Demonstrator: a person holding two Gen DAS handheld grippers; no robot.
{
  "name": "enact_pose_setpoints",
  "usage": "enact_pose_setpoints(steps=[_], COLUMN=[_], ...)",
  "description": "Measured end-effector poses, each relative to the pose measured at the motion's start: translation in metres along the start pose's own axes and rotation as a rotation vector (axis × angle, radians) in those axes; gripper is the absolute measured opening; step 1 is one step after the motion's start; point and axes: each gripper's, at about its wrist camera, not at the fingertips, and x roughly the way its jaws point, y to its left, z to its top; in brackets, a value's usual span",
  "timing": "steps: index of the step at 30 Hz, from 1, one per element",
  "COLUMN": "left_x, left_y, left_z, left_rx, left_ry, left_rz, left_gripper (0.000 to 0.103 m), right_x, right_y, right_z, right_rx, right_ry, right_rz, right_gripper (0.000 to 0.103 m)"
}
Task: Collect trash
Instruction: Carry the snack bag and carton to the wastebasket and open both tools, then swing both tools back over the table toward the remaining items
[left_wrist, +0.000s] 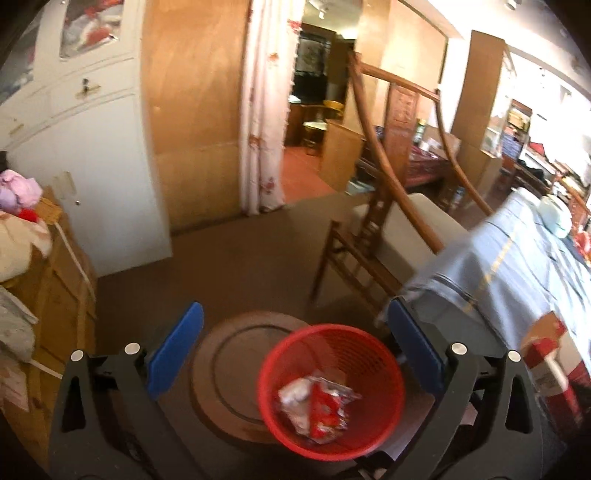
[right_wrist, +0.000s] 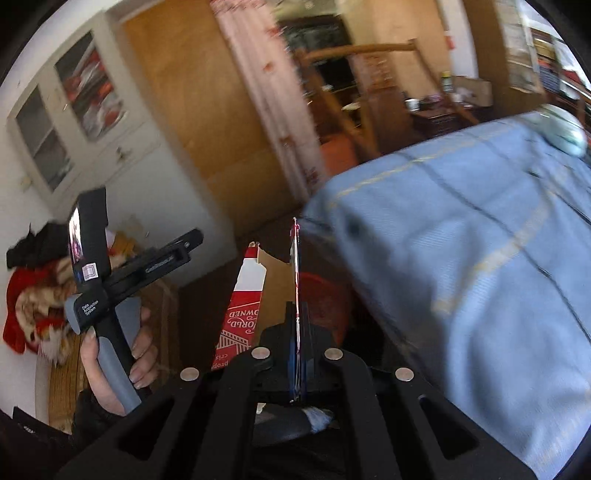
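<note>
A red mesh bin (left_wrist: 330, 387) stands on a round wooden stool (left_wrist: 229, 369), with crumpled red and silver wrappers (left_wrist: 317, 402) lying in its bottom. My left gripper (left_wrist: 295, 347) hangs above the bin, open wide, with nothing between its blue pads (left_wrist: 177, 347). My right gripper (right_wrist: 297, 310) is shut on the thin edge of a torn red-and-white carton (right_wrist: 242, 314), which sticks up in front of it. The bin (right_wrist: 325, 295) shows just behind the carton. The carton (left_wrist: 546, 354) also appears at the right edge of the left wrist view.
A table under a blue cloth (right_wrist: 461, 258) fills the right side, close to the bin. A wooden chair (left_wrist: 369, 240) stands behind the bin. A wooden chest with piled clothes (left_wrist: 22, 236) is on the left. A hand (right_wrist: 110, 369) holds the left tool's handle.
</note>
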Motion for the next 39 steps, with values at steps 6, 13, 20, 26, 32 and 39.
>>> enact_pose_setpoints(steps=[6, 13, 20, 26, 32, 39], left_x=[0.01, 0.023, 0.008, -0.022, -0.066, -0.121], left_y=[0.023, 0.028, -0.002, -0.034, -0.074, -0.129], left_z=[0.008, 0.006, 0.002, -0.002, -0.016, -0.043], left_rx=[-0.045, -0.075, 0.001, 0.09, 0.201, 0.362], left_ry=[0.001, 0.046, 0.032, -0.013, -0.083, -0.162], left_rz=[0.048, 0.013, -0.029, -0.106, -0.182, -0.302], left_gripper=[0.096, 0.096, 0.096, 0.096, 0.096, 0.096], right_x=[0.06, 0.062, 0.009, -0.048, -0.123, -0.214], right_y=[0.027, 0.004, -0.033, -0.049, -0.064, -0.086], right_z=[0.025, 0.025, 0.012, -0.007, -0.037, -0.087], right_rx=[-0.083, -0.046, 0.049, 0.107, 0.174, 0.267], right_ry=[0.053, 0.053, -0.05, -0.179, -0.346, -0.545], right_rz=[0.005, -0.043, -0.079, -0.138, -0.219, -0.347], right_gripper=[0.059, 0.058, 0.058, 0.062, 0.074, 0.086])
